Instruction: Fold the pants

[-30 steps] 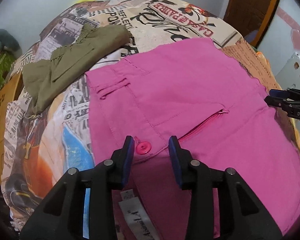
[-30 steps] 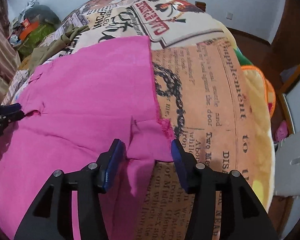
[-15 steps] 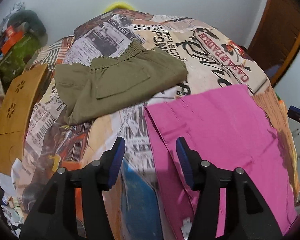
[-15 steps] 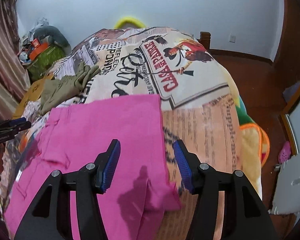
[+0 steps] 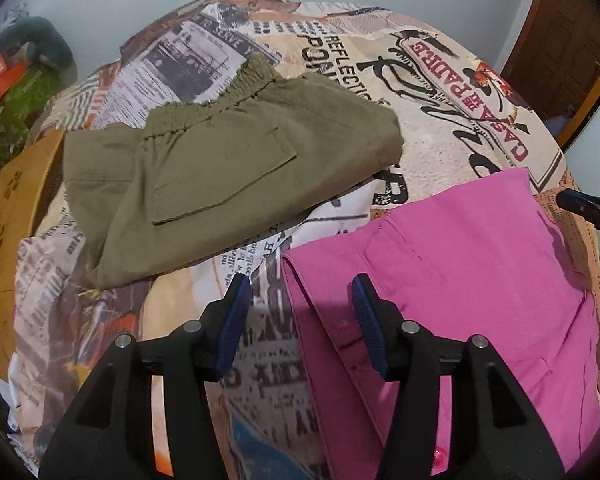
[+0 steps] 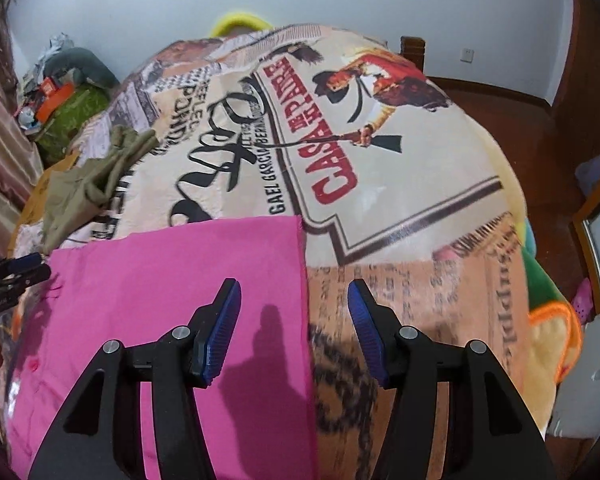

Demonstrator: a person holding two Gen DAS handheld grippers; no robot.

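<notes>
The folded pink pants (image 5: 460,280) lie flat on the printed blanket (image 5: 440,92). My left gripper (image 5: 300,284) hovers open over their left edge, with nothing between its pads. Up and to the left, a pair of olive pants (image 5: 220,168) lies folded. In the right wrist view my right gripper (image 6: 293,286) hangs open above the right edge of the pink pants (image 6: 172,280), holding nothing. The tip of the left gripper (image 6: 16,268) shows at the left rim there, and the olive pants (image 6: 88,184) lie beyond it.
The blanket (image 6: 380,160) covers a bed. A brown cardboard panel (image 5: 8,208) and a pile of bags (image 5: 16,100) sit to its left. A wooden door (image 5: 568,40) and wood floor (image 6: 500,104) lie to the right.
Both grippers let go of the pink pants and drew away from them, with jaws wider. The left view swung left onto the olive pants. The right view now takes in more of the bed.
</notes>
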